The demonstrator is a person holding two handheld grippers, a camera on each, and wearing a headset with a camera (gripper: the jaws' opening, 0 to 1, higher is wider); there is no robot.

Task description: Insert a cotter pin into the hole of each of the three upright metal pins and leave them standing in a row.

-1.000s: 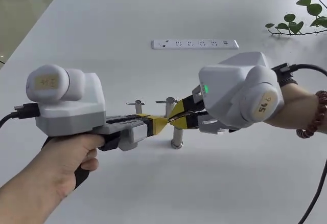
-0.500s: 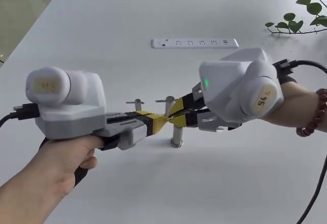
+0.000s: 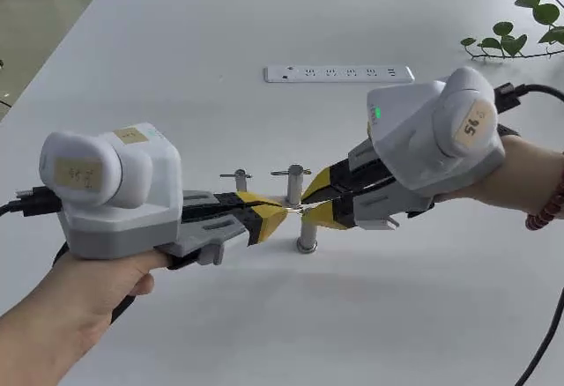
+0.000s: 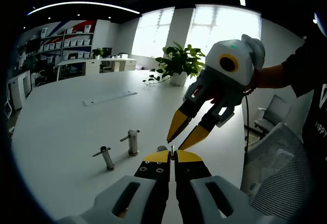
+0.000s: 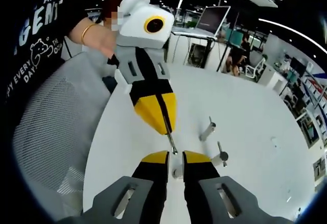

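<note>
The left claw [image 3: 278, 216] is clamping tight on a thin cotter pin [image 5: 170, 137] and pointing it at the right claw [image 3: 314, 212], whose tips are standing apart and gripping nothing. The two claws are meeting tip to tip just over the nearest metal pin [image 3: 306, 233], which is standing upright on the white counter [image 3: 176, 69]. A second metal pin [image 3: 293, 181] and a third metal pin [image 3: 239, 180] are standing just behind it, each carrying a cross piece near its top.

place: open-plan office | white counter [image 3: 176, 42], power strip [image 3: 338, 74] upper centre | mesh chair [image 5: 51, 132] lower left | shelves [image 4: 56, 45] upper left | potted plant [image 4: 176, 65], windows [image 4: 219, 27] top
</note>
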